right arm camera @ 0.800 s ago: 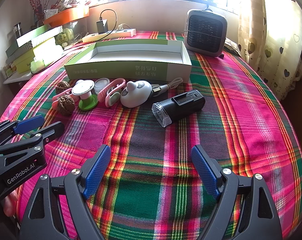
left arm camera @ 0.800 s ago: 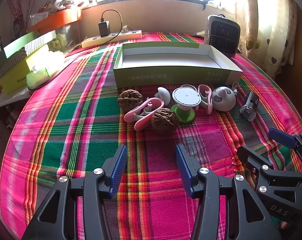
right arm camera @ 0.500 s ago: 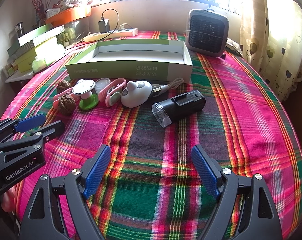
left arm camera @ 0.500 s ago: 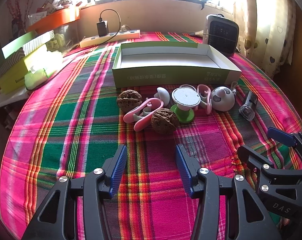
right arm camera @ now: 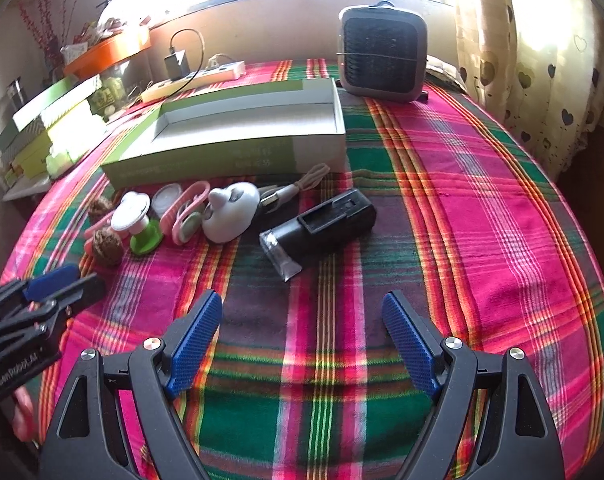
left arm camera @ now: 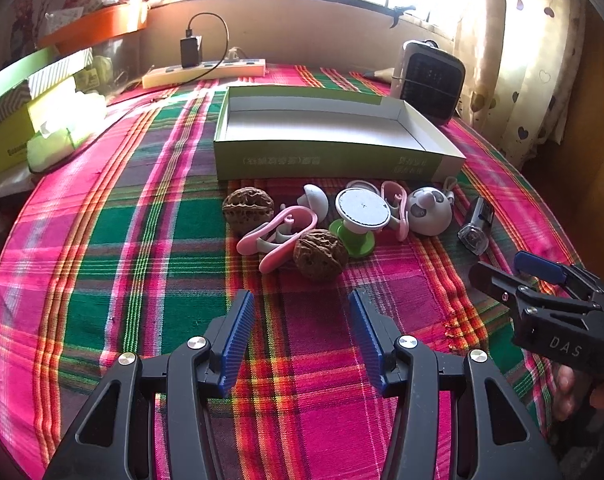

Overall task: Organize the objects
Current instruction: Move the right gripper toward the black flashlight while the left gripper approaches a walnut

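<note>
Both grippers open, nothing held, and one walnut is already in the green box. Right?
Not quite. The green box is empty in the left wrist view; both walnuts lie on the tablecloth before it. The left gripper and right gripper are open, holding nothing.

A small heater (right arm camera: 383, 60) stands at the back on the plaid tablecloth (right arm camera: 482, 208), a power strip (left arm camera: 203, 73) by the wall.

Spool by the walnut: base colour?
Green base, white top; clearest in the left wrist view.
</note>
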Available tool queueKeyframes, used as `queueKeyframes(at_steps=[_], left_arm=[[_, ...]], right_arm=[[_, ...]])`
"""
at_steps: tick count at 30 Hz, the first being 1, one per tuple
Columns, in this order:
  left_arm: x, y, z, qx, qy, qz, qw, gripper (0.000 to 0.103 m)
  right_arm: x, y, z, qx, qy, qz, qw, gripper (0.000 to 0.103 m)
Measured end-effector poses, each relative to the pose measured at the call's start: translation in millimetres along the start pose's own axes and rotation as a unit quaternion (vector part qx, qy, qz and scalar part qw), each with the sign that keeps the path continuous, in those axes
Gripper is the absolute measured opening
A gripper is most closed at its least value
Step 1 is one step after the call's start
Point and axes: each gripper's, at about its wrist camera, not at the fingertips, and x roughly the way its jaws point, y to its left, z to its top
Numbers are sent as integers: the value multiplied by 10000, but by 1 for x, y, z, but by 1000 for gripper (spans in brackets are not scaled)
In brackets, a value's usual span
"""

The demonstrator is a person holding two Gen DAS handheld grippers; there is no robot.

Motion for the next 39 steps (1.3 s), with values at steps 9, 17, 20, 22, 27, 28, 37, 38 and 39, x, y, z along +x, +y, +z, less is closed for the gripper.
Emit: queueKeyframes(at_steps=[9,17,20,22,27,28,37,38,39], left_arm=[[3,-6,16,85,-124,-18,9999,48],[10,-7,18,64,-30,18,10000,48],[14,-7,19,40,35,-3,10000,48],[16,-6,19,38,51,-6,10000,48],[18,-6,21,29,88,-9,10000,48],[18,-6,21,33,92,-14,10000,48],[18,-6,20,28,112,-31,9999,48],[19,-5,20,25,111,-26,9999,48],[18,-5,19,18,109,-14,9999,48]], right_arm=[[7,-5,17,111,-64,10,9999,83],[14,-6,34,218,-45,-192,9996,83],[18,-6,39,198,-10,-330,9993,83],[22,-7,40,216,37,-393,9990,83],[24,-14,35,270,151,-427,9986,83],[23,-15,34,262,151,-450,9985,83],[15,-33,24,306,232,-669,9970,83],[14,-35,23,291,221,-693,9969,83],[14,-36,23,284,217,-725,9967,83]])
